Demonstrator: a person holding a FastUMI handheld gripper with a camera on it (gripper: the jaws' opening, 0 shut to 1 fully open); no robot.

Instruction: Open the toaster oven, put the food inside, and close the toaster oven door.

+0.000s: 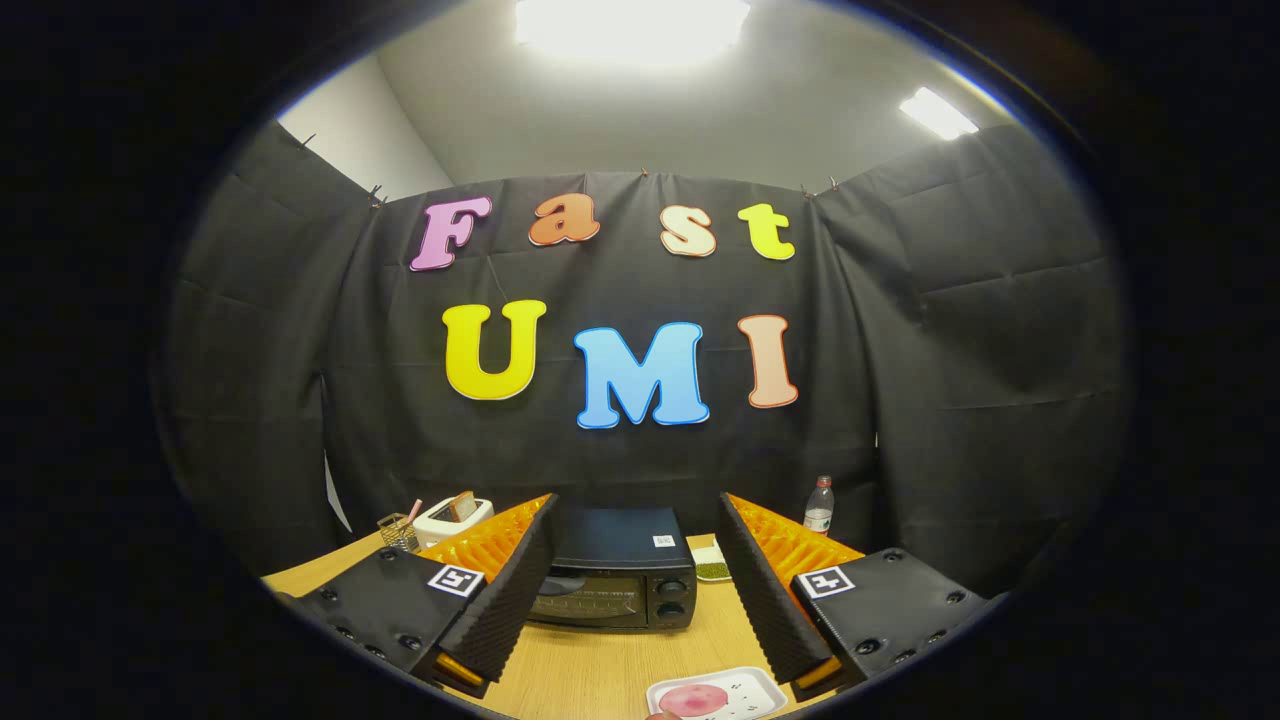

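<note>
Nothing started yet by the look of it. My gripper (pixel 635 590) hangs above the near part of the wooden table (pixel 590 675), fingers spread wide, nothing between the pads, nothing held. Left finger (pixel 505 600) and right finger (pixel 765 590) frame the target.

The toaster oven (pixel 615 580) is black, sits on the table ahead of the fingers, seen in the gap between them. Door looks closed and upright, knobs (pixel 672 597) on its right side. I can't make out the door handle from here, the fisheye squashes the front and it's dark, probably along the top edge of the door.

The food (pixel 692 699), a pink round piece, lies on a white tray (pixel 745 685) on the table, nearer to me than the oven, just below the right finger and apart from it.

Step in hand: opening the oven, step one, not begun. Next move I judge: drop the gripper down and forward to door height, line the fingers on the handle, close on it and pull the door down toward me. Food pick comes after.

Other stuff, not needed: white toaster (pixel 452 520) and a wire basket (pixel 398 532) back left, water bottle (pixel 819 506) back right, small dish with something green (pixel 711 566) just right of the oven.
</note>
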